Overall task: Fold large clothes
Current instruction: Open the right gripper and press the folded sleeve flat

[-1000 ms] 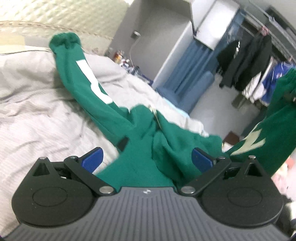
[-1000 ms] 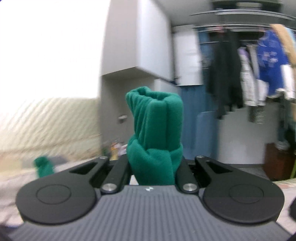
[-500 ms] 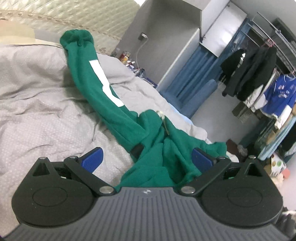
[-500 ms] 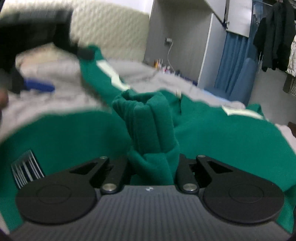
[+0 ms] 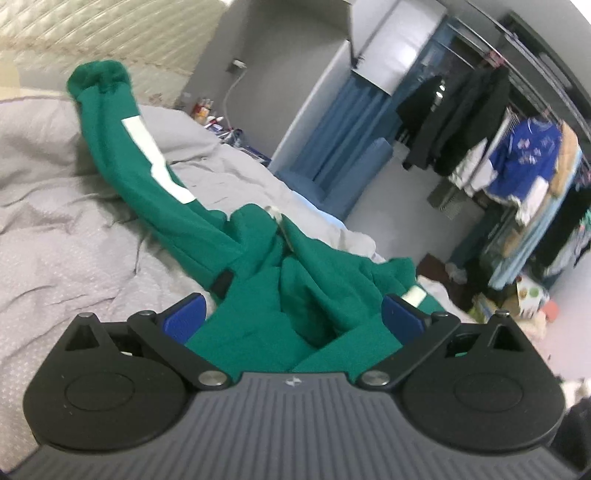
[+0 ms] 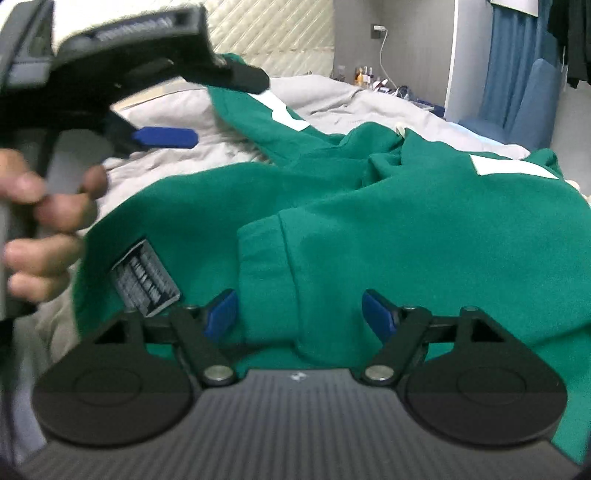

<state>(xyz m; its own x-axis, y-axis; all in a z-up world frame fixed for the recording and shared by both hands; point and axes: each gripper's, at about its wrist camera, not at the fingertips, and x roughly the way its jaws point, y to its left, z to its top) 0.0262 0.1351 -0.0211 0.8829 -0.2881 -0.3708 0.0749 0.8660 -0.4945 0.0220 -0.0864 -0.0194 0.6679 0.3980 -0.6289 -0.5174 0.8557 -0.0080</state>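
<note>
A green sweatshirt [image 5: 258,258] with white stripes lies on a grey bed [image 5: 55,240]. One sleeve stretches away to the far left, its cuff [image 5: 98,75] near the headboard. My left gripper [image 5: 291,315] is open just above the sweatshirt's body. In the right wrist view the sweatshirt [image 6: 424,229] is spread out, with the other sleeve's cuff [image 6: 266,266] lying folded across the body. My right gripper [image 6: 301,314] is open, its blue pads either side of that cuff. The left gripper [image 6: 162,136] shows at upper left, held by a hand.
A quilted headboard [image 5: 92,33] stands behind the bed. A blue chair [image 5: 351,173] and a rack of hanging clothes [image 5: 498,129] stand to the right. A bedside shelf with small bottles [image 6: 360,75] is at the far side. A label [image 6: 146,277] shows on the sweatshirt's hem.
My right gripper carried the sleeve cuff down onto the sweatshirt's body and opened, letting it go. My left gripper stayed open and shifted slightly over the garment.
</note>
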